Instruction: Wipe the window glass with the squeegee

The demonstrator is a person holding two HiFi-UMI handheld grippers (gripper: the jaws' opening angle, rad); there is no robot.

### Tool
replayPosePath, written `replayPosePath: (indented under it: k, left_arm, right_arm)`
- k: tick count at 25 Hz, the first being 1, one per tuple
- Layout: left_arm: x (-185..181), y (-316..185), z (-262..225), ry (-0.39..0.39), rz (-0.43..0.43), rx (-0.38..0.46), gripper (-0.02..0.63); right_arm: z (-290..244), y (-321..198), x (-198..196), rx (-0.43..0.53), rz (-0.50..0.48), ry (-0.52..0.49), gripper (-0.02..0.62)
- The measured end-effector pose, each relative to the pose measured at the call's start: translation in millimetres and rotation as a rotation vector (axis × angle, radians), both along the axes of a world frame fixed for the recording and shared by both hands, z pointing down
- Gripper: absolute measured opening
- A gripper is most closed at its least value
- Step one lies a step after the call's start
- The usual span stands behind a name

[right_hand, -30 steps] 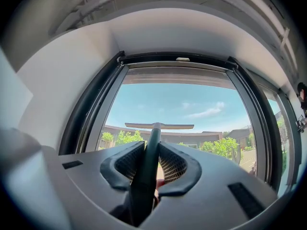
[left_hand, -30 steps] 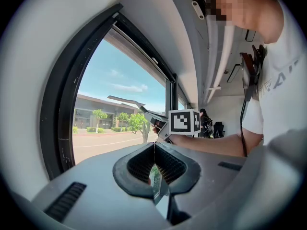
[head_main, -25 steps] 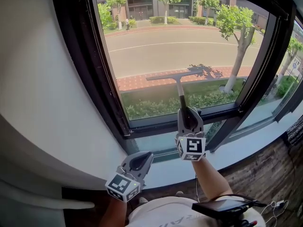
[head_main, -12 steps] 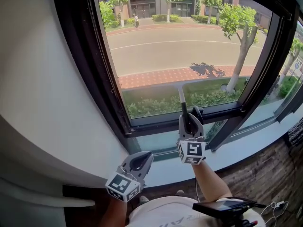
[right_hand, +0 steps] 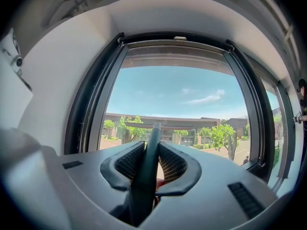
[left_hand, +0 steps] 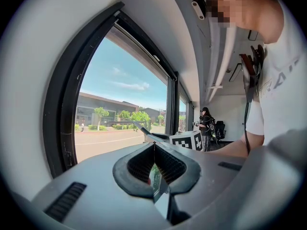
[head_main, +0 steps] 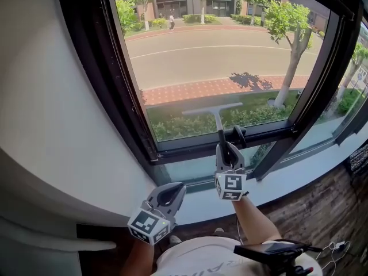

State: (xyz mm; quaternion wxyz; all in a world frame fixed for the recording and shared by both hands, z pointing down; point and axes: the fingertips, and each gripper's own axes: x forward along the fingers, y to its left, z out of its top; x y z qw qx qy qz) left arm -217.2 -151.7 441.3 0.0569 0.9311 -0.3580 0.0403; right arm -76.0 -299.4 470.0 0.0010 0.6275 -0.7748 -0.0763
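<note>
Head view: one squeegee (head_main: pixel 214 111), blade against window glass (head_main: pixel 218 56) low on pane, just above bottom frame (head_main: pixel 190 145); handle runs down into right gripper (head_main: pixel 225 144). Right gripper view only: jaws clamped on dark handle (right_hand: pixel 146 171), blade crossbar seen beyond the tips. Left gripper (head_main: pixel 171 192) low, near sill, well apart from squeegee. Left gripper view only: jaws pressed together, nothing between; one distant person (left_hand: pixel 206 128) standing down room. Two grippers, one squeegee.

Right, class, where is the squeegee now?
In the head view the squeegee is low at the window glass, just above the bottom frame, its handle clamped in the right gripper.
</note>
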Motion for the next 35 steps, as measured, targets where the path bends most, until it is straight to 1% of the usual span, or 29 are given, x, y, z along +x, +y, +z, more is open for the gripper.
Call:
replayPosePath:
  k: [6,10,14,19,25,27,30,32,35]
  left_arm:
    - [1.1,1.5,-0.4,0.0,0.006,-0.004,0.018]
    - [2.2,2.7,0.9,-0.004,0.007,-0.009,0.018]
    - [2.4,4.5,1.9,-0.007,0.007,-0.014,0.018]
    - [2.3,4.5,2.3,-0.013,0.005,-0.012,0.018]
    - [0.3,5.2,3.2,-0.015,-0.001,-0.016,0.018]
    - [-0.2,5.2,3.9,-0.015,-0.003,-0.017,0.018]
    - [-0.6,4.2,4.5,-0.015,-0.005,-0.018,0.018]
    - [0.2,3.6,4.5,-0.012,-0.004,-0.016,0.018]
    - [0.3,3.5,3.7,-0.011,-0.004,-0.009,0.018]
  right_arm:
    - [22.4,0.4,1.6,-0.038,-0.003,-0.003,0.1]
    - [37.8,0.0,4.2,-0.076,-0.014,-0.037,0.1]
    - [51.4,0.9,6.1,-0.105,-0.013,-0.049,0.1]
    - [65.8,0.2,5.3,-0.129,-0.01,-0.033,0.1]
    - [89.9,1.6,8.4,-0.202,-0.002,-0.041,0.1]
    - [88.0,3.4,9.1,-0.195,-0.005,-0.042,0.1]
    - [68.6,6.8,6.2,-0.154,-0.021,-0.043,0.1]
    - [45.1,10.6,3.5,-0.107,-0.032,-0.052,0.1]
    - [-2.5,18.2,-5.9,-0.008,-0.06,-0.058,0.1]
